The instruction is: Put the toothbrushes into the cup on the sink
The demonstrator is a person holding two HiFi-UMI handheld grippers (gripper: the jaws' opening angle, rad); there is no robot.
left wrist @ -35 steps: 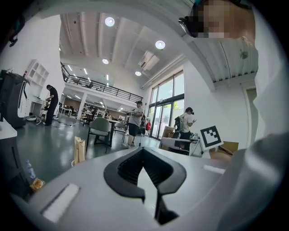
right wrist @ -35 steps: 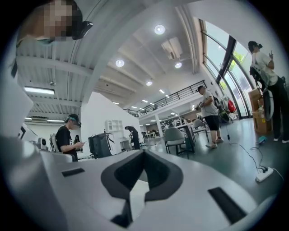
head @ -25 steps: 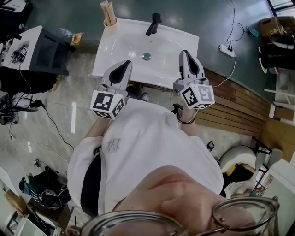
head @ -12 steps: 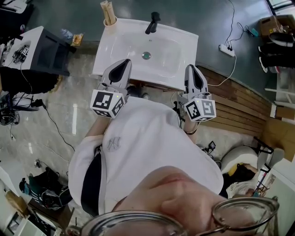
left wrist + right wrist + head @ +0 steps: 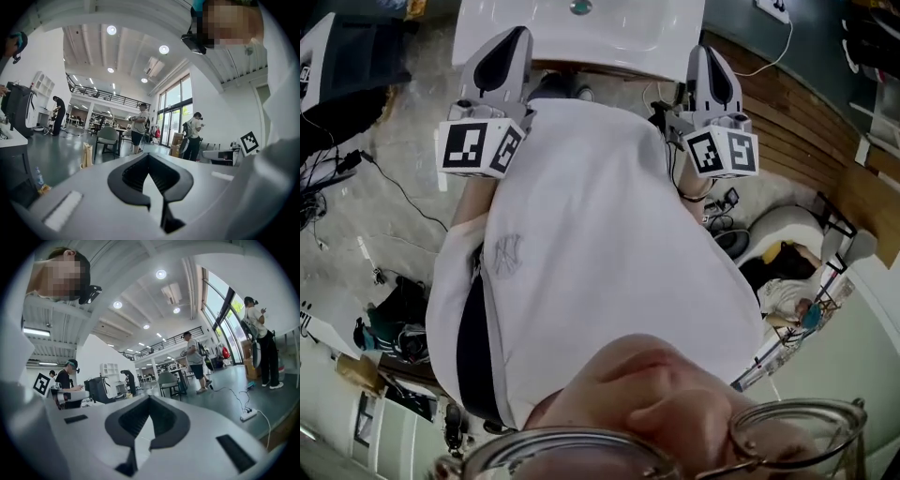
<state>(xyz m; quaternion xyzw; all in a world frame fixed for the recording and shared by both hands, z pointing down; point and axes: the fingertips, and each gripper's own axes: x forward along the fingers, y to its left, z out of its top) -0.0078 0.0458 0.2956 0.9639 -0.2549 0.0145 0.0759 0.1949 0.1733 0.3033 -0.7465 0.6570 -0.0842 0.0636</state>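
While the left gripper and right gripper hang level at the sink's near edge, jaws together and empty, the cup, toothbrushes seemingly upright inside, stands ahead-left, nearer the left.

Seemingly open room above sink

The person wears a white short-sleeved shirt with a small grey emblem at its nine o'clock, a black strap at seven, and clear-rimmed glasses at six.
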